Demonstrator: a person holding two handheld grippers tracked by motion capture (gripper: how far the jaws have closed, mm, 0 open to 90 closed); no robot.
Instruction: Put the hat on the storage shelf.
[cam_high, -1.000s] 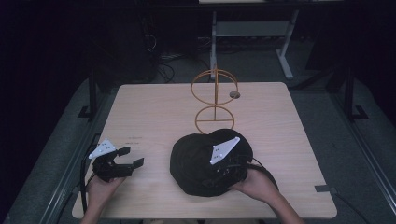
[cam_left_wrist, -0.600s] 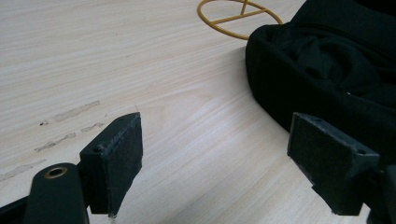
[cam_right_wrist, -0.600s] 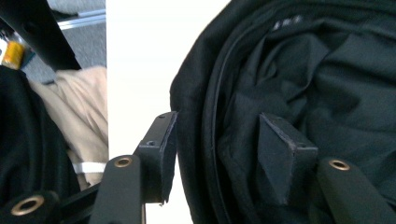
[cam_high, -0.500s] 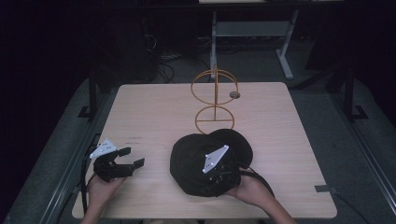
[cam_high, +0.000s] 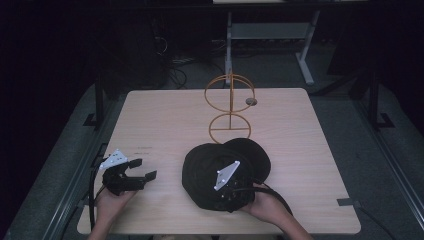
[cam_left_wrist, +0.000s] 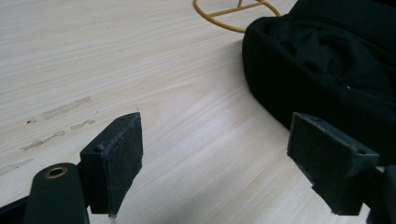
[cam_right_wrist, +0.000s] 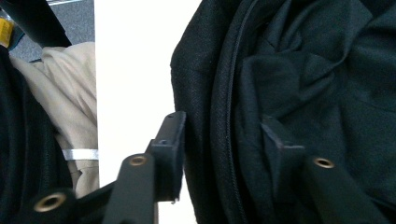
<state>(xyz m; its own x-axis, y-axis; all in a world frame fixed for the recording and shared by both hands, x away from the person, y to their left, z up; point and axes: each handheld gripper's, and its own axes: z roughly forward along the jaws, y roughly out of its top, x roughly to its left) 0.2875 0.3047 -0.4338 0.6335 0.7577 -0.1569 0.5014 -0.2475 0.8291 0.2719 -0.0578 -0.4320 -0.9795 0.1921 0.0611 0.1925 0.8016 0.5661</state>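
Note:
A black cap (cam_high: 225, 162) lies upside down on the wooden table (cam_high: 160, 120), near the front middle. My right gripper (cam_high: 226, 201) reaches over its near rim. In the right gripper view the jaws (cam_right_wrist: 222, 140) straddle the cap's rim (cam_right_wrist: 210, 107): one pad sits against the outer wall and the other is inside on the loose lining. They have just been closing, with a gap still between them. My left gripper (cam_high: 143, 168) rests open on the table to the cap's left. Its pads (cam_left_wrist: 119, 158) are wide apart over bare wood, with the cap (cam_left_wrist: 327, 60) a little ahead.
A yellow wire stand (cam_high: 230, 107) with a ring base rises just behind the cap, and its base ring (cam_left_wrist: 233, 11) also appears in the left gripper view. A small round thing (cam_high: 251, 101) hangs by its upper ring. The table's front edge (cam_right_wrist: 95, 70) runs close to the right gripper.
The right gripper has sunk and come toward the table's front edge, from over the cap's middle to its near rim. The left gripper has stayed in place.

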